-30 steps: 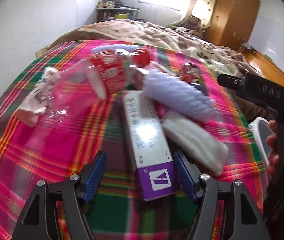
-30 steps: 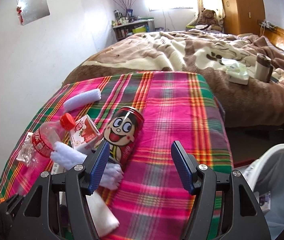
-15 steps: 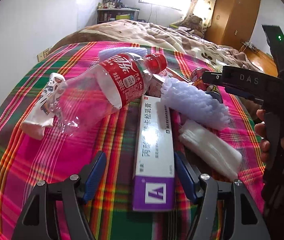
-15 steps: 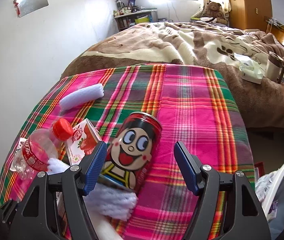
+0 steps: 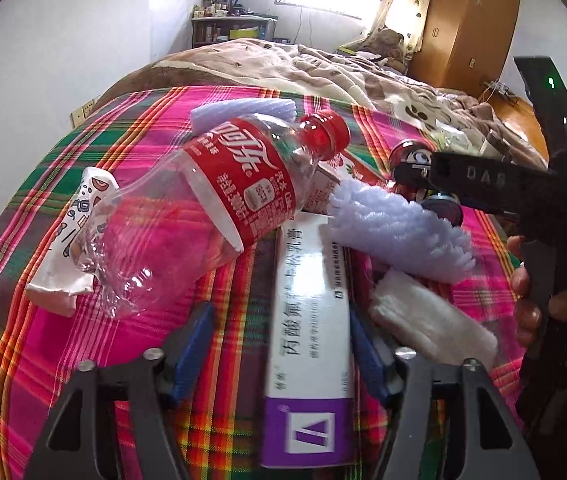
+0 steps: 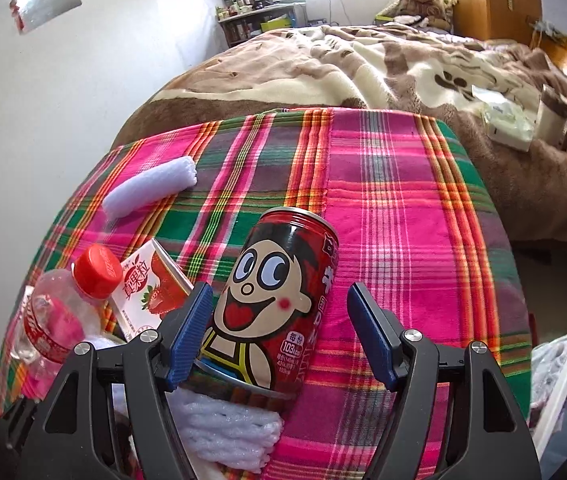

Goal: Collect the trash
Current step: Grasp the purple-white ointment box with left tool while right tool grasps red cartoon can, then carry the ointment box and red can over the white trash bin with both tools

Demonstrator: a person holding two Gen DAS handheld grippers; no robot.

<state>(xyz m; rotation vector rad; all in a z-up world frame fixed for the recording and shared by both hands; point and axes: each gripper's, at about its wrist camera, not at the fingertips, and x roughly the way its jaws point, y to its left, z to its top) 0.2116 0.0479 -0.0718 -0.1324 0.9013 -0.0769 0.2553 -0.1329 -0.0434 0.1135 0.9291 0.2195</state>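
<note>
The right gripper (image 6: 277, 334) has pushed in closer on the red cartoon can (image 6: 273, 304), which a second ago sat further ahead, and the left gripper (image 5: 279, 344) has closed in on the white-and-purple carton (image 5: 309, 340), whose near end now lies between its blue pads. Both sets of jaws stand spread wide, clamped on nothing; the right gripper's left pad (image 6: 187, 334) is just beside the can's side while the other pad stands apart from it. Taking that can as the landmark on the plaid cloth (image 6: 403, 220): it lies on its side, its near end resting over a lavender foam sleeve (image 6: 229, 432). Just left of the can is a strawberry drink box (image 6: 151, 292), and left of that the clear cola bottle (image 5: 203, 208) with its red cap, lying flat. Left of the bottle, a small printed packet (image 5: 79, 240). Beyond the can, further left, a second foam roll (image 6: 151, 190). Beyond the cloth, the brown blanket (image 6: 363, 64).
</note>
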